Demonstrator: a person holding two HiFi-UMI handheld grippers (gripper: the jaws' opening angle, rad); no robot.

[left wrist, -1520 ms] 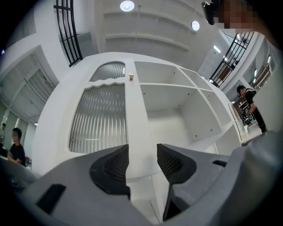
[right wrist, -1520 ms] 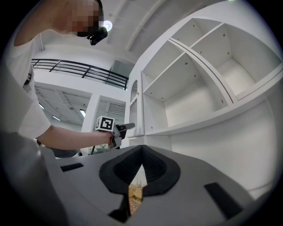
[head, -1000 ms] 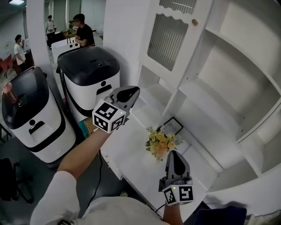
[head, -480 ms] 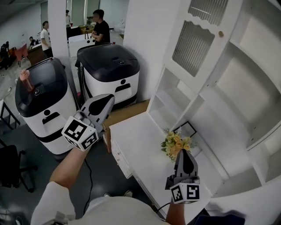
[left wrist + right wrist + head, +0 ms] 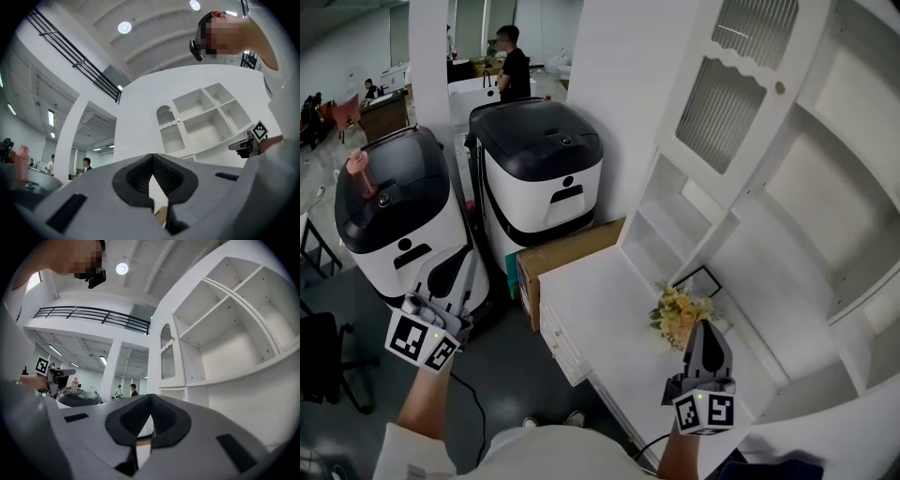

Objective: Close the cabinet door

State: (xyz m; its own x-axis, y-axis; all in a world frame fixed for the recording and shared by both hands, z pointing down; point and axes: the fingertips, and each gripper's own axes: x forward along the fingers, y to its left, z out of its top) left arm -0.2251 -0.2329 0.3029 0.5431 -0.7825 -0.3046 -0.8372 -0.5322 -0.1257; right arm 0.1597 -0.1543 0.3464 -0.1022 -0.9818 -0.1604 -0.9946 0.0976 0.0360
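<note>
Head view: cabinet door (image 5: 736,98), with a ribbed pane and a small knob (image 5: 779,88), stands swung out from the upper left column of the white cabinet (image 5: 834,216), apart from both tools. Right gripper (image 5: 706,330) hangs over the cabinet's counter (image 5: 591,309), just below a yellow flower bunch (image 5: 680,314) that sits on it beside a small picture frame (image 5: 703,279). Left gripper (image 5: 453,267) is well to the left of the cabinet, over the dark floor, in front of one of two black-topped white machines (image 5: 546,164). A cardboard box (image 5: 567,255) lies between the nearer machine and the counter edge.

Left gripper view: the left gripper's jaws (image 5: 151,176) are pressed together with nothing in them. The cabinet rises beyond them, its door at the left of the open shelves, and the right gripper shows at the cabinet's lower right.

Right gripper view: the right gripper's jaws (image 5: 149,416) also meet, empty. The door hangs at the cabinet's left end, knob towards the shelves, and the left gripper shows far to the cabinet's left.
</note>
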